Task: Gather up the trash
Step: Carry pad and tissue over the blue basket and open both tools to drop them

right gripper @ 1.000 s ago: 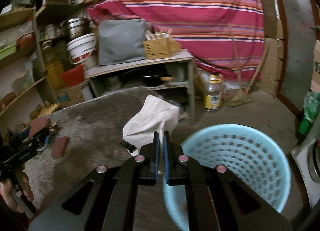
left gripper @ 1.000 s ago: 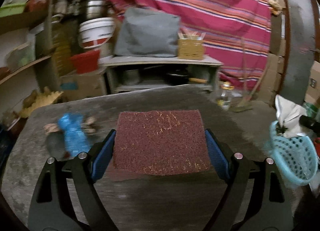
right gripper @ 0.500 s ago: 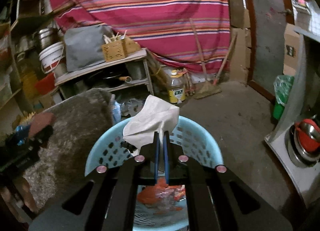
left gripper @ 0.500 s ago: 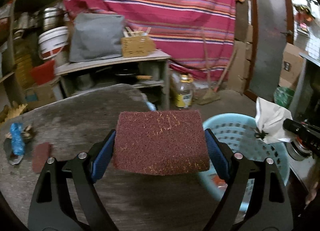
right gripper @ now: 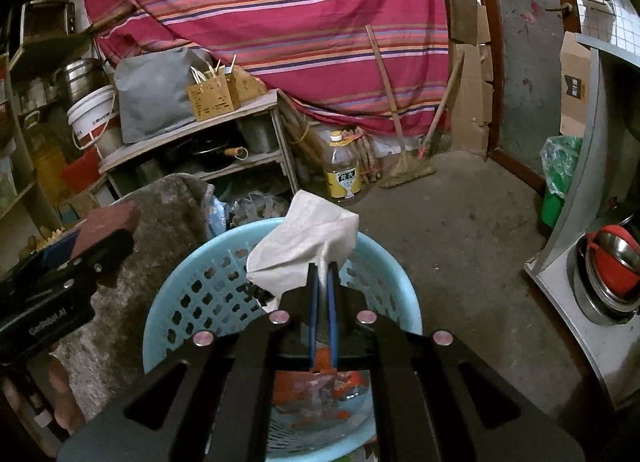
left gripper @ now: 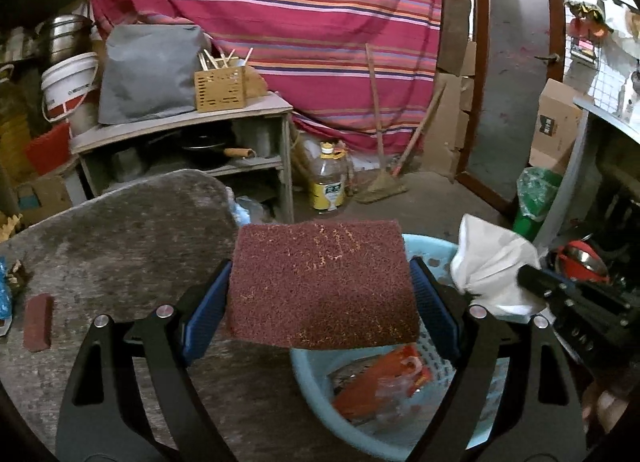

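Observation:
My left gripper (left gripper: 320, 294) is shut on a dark red scouring pad (left gripper: 322, 282), held at the table's right edge over the near rim of the light blue basket (left gripper: 360, 438). My right gripper (right gripper: 321, 278) is shut on a crumpled white tissue (right gripper: 304, 246) and holds it above the basket (right gripper: 192, 286). The tissue also shows in the left wrist view (left gripper: 492, 266). Red and clear wrappers (left gripper: 380, 382) lie in the basket. A second small red pad (left gripper: 38, 322) and a blue wrapper (left gripper: 3, 290) lie on the grey table (left gripper: 120, 230).
A shelf unit (left gripper: 180, 134) with a grey bag, wooden box and pans stands behind the table. An oil bottle (left gripper: 328, 182), a broom (left gripper: 380, 182) and a green bin (left gripper: 532, 198) stand on the concrete floor. A counter with red bowls (right gripper: 612, 262) is at the right.
Both grippers have swung right, away from the table toward the basket. The pad now overlaps the basket's rim and the tissue hangs over the basket's middle. Both grips stayed shut.

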### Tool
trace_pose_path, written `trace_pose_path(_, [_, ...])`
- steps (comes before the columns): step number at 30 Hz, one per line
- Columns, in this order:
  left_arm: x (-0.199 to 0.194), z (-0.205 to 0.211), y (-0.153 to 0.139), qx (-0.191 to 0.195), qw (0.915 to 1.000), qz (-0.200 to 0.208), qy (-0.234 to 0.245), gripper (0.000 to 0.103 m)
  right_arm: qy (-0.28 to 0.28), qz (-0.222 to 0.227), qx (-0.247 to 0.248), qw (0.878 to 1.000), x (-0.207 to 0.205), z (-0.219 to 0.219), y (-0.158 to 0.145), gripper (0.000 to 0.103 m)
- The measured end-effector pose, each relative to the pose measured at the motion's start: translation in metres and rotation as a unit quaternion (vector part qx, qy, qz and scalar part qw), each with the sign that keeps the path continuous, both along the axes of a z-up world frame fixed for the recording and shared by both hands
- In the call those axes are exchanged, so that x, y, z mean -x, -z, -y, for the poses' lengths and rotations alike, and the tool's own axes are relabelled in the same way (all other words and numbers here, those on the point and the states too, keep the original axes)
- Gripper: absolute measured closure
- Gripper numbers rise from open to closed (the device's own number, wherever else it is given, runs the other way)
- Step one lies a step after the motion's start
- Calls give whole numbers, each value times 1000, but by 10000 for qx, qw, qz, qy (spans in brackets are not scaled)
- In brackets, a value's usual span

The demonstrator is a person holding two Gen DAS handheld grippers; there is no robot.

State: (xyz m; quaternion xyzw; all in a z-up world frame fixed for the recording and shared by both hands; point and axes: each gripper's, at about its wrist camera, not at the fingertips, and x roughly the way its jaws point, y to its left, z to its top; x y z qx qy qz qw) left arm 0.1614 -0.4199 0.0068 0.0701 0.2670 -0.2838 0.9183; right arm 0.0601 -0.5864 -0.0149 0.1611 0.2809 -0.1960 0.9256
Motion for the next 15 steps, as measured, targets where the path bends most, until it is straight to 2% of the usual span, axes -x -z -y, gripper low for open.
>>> trace_pose_path(3, [-1, 3, -5, -28, 10000, 33, 50, 16, -5, 5, -15, 10000, -2, -2, 0, 98])
trace_pose_path(5, [0, 0, -8, -11, 10000, 85, 34, 7, -3, -3, -11, 10000, -2, -3, 0, 98])
trace_pose_path(6, [0, -2, -9, 15, 9999, 105, 37, 6, -6, -5, -16, 10000, -2, -3, 0, 98])
trace_pose_path(15, [-13, -39, -14, -10, 9997, 84, -210, 5, -71, -116, 7, 9999, -14, -14, 1, 97])
